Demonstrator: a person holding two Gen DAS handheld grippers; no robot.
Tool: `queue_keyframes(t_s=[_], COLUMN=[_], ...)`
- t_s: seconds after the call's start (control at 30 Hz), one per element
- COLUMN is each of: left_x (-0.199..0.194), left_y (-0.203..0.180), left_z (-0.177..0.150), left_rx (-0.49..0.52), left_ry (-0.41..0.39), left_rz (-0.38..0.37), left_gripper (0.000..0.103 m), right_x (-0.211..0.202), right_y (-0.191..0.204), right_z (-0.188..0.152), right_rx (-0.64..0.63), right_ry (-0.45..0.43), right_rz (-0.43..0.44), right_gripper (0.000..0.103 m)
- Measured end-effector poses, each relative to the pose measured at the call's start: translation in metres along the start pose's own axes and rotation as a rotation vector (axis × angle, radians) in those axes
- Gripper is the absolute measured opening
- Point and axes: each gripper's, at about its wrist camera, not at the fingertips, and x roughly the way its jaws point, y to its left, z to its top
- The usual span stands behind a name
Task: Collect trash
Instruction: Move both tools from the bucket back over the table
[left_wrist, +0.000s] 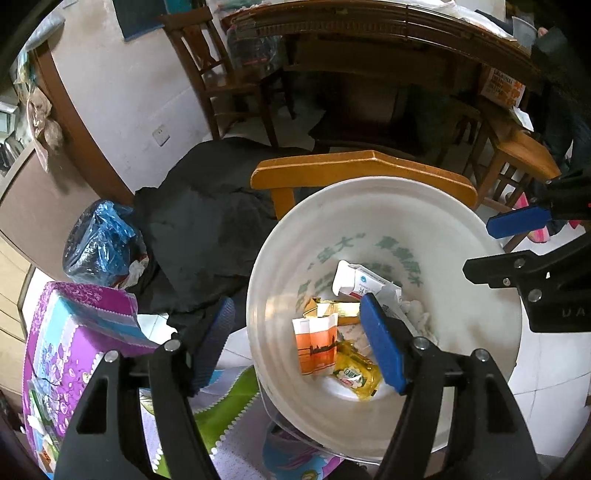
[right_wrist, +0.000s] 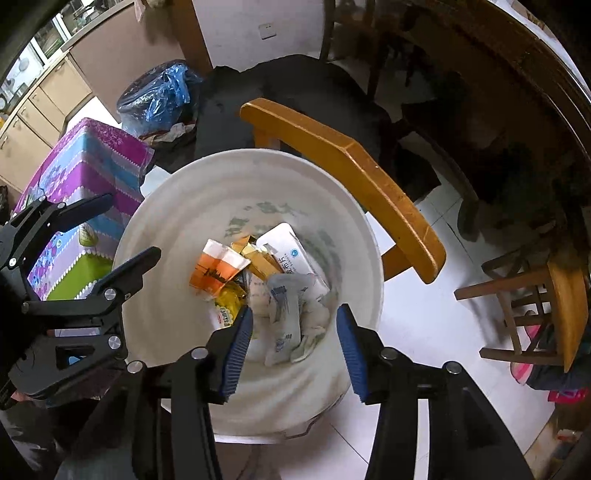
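A white plastic bucket stands on the floor and holds the collected trash: an orange packet, a yellow sachet, a gold wrapper and a white carton. My left gripper hangs over the bucket's near left rim, jaws apart and empty. In the right wrist view my right gripper points down into the bucket, open. A crumpled white wrapper lies loose in the trash below it, beside the orange packet. Each gripper shows in the other's view.
A yellow wooden chair back stands right behind the bucket. Dark cloth lies on the chair. A bin lined with blue plastic and a purple flowered box stand to the left. A wooden stool is on the right.
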Motion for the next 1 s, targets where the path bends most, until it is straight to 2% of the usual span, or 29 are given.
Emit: queue_keyframes(t_s=[0.33,0.47,0.6,0.73,0.8,1.0], left_x=[-0.007,-0.010,-0.017,-0.028,-0.036,-0.069], left_y=[-0.004,-0.007,-0.004,0.011,0.021,0.072], left_z=[-0.006,-0.011,-0.020,-0.039,-0.050,-0.097], left_rx=[0.000,-0.002,-0.012,-0.068,-0.104,-0.245], left_ry=[-0.015,-0.020,-0.034,-0.049,-0.064,-0.099], left_rz=[-0.001,-0.001,0.004,0.013,0.022,0.062], left_gripper=[0.068,0.071,0.071,0.072,0.078,0.078], right_x=[0.001,0.004,-0.003,-0.015,-0.018,-0.018], right_y=[0.005,0.009,0.023,0.043,0.053,0.096], right_z=[-0.006,-0.012,-0.016,-0.019,-0.021,-0.020], right_rx=[0.027,0.041,0.032,0.032,0.035,0.026], right_ry=[-0.011,-0.018,-0.066,-0.150,-0.182,-0.234], right_rz=[0.025,0.035,0.062,0.103,0.132,0.227], right_gripper=[0.048,0.050,0.051,0.057,0.058,0.059])
